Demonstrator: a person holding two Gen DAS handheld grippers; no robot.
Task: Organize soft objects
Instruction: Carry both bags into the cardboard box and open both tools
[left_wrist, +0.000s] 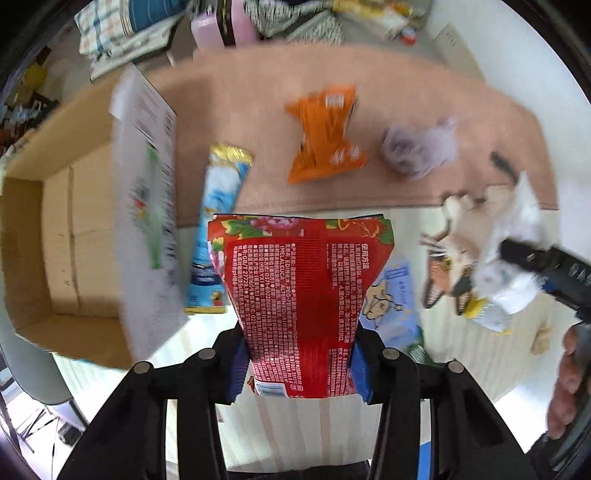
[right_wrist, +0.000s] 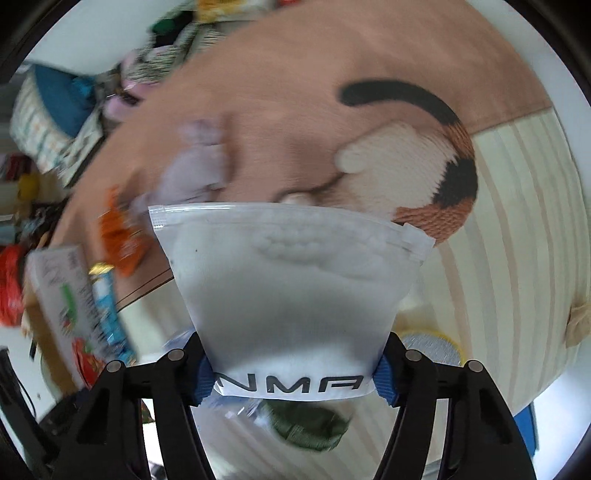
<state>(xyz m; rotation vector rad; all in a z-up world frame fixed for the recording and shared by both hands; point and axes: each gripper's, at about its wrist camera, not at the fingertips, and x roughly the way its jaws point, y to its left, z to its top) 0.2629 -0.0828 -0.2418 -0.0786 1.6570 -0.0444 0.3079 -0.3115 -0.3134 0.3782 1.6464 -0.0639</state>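
Note:
My left gripper (left_wrist: 297, 369) is shut on a red floral packet (left_wrist: 299, 288) and holds it above the table, right of an open cardboard box (left_wrist: 59, 236). My right gripper (right_wrist: 295, 373) is shut on a white zip bag (right_wrist: 291, 284) of soft white padding; it also shows at the right of the left wrist view (left_wrist: 517, 236). On the pink mat (left_wrist: 406, 92) lie an orange snack packet (left_wrist: 325, 136) and a lilac fluffy ball (left_wrist: 417, 151). A blue wrapper (left_wrist: 218, 221) lies by the box. A cat-shaped cushion (right_wrist: 413, 177) lies under the zip bag.
A white printed box flap (left_wrist: 147, 206) stands up between the cardboard box and the mat. A pale blue cartoon packet (left_wrist: 391, 302) lies behind the red packet. A yellow-rimmed item (right_wrist: 432, 347) and a green item (right_wrist: 306, 424) lie below my right gripper. Clutter fills the far edge.

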